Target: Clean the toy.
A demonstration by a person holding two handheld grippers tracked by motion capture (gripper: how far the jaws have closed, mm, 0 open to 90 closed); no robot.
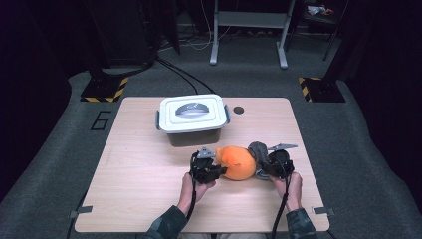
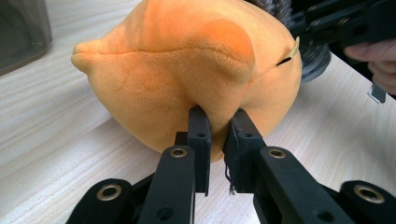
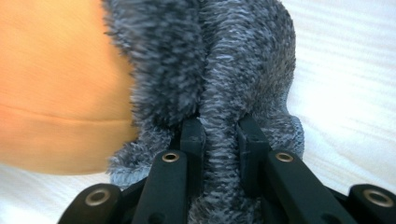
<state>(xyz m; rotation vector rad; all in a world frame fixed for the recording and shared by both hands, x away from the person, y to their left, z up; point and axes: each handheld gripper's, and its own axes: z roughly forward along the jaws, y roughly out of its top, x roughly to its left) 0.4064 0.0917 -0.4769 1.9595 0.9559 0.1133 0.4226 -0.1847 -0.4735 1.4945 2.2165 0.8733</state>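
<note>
Black jaws of the left gripper (image 2: 218,122) are nearly shut, pinching a small fold of the soft orange plush toy (image 2: 187,70), which lies on the pale wooden table (image 1: 139,164) in front of the white-lidded plastic box (image 1: 193,119). Over on the other side, the right gripper (image 3: 219,133) is squeezed tight on the toy's fuzzy grey knitted part (image 3: 224,60). Both holds look small, so I think a hard pull could make the fluff slip out, or the toy could sag and drop.
</note>
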